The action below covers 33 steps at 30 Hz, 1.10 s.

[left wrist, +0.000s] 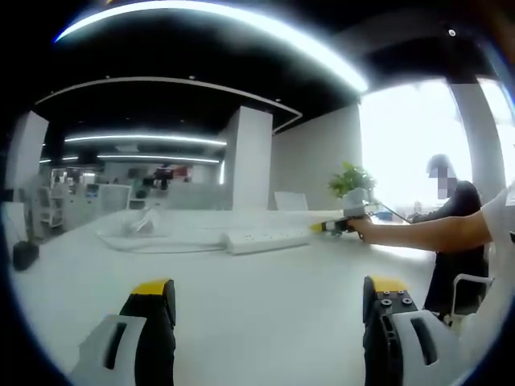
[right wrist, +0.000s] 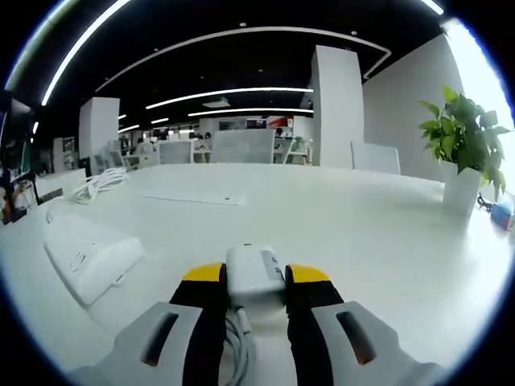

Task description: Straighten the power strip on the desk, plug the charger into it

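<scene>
Right gripper view: right gripper clenched on white charger at bottom centre, power strip lying lower left on desk, potted plant at right. Left gripper view: left gripper spread wide with nothing between its 2 jaws, strip mid-frame

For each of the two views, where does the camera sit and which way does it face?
Left gripper view: rides the open left gripper, low over the white desk, facing the long white power strip; the person's forearm reaches in.
Right gripper view: rides the right gripper, shut on the white boxy charger, power strip to its left.
Shared: desk, strip, potted green plant.
</scene>
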### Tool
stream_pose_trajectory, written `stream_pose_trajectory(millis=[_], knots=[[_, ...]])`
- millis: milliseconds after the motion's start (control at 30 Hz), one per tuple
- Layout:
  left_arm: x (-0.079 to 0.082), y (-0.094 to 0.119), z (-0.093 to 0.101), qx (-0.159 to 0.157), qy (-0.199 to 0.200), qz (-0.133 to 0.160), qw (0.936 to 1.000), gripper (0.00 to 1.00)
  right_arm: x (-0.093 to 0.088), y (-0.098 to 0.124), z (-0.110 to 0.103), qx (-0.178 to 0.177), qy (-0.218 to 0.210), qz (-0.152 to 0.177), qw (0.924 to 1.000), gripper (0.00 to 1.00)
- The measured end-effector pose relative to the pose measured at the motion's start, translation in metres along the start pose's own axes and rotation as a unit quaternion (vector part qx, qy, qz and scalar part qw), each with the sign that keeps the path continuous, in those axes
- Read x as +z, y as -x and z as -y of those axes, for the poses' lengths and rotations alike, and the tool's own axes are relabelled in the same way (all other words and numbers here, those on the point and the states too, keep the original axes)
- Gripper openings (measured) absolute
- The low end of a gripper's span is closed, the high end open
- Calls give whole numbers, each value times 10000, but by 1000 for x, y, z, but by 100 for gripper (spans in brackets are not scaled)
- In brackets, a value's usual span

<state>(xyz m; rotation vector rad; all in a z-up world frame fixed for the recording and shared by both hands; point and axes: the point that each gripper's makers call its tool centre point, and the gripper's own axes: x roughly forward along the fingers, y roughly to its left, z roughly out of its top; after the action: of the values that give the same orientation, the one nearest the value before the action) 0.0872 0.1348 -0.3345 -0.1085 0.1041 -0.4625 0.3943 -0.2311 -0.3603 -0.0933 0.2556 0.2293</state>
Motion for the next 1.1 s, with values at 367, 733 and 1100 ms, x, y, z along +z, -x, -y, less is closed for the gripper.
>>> stream_pose_trajectory(millis=[367, 733, 1100], knots=[[-1, 0, -5, 57, 14, -12, 10000, 99, 0, 0, -1, 192, 87, 5, 9998, 26], [1, -2, -4, 28, 3, -2, 10000, 99, 1, 8, -5, 317, -161, -35, 9994, 25], [3, 0, -6, 31, -19, -2, 10000, 99, 19, 16, -11, 408, -50, 149, 9990, 25]])
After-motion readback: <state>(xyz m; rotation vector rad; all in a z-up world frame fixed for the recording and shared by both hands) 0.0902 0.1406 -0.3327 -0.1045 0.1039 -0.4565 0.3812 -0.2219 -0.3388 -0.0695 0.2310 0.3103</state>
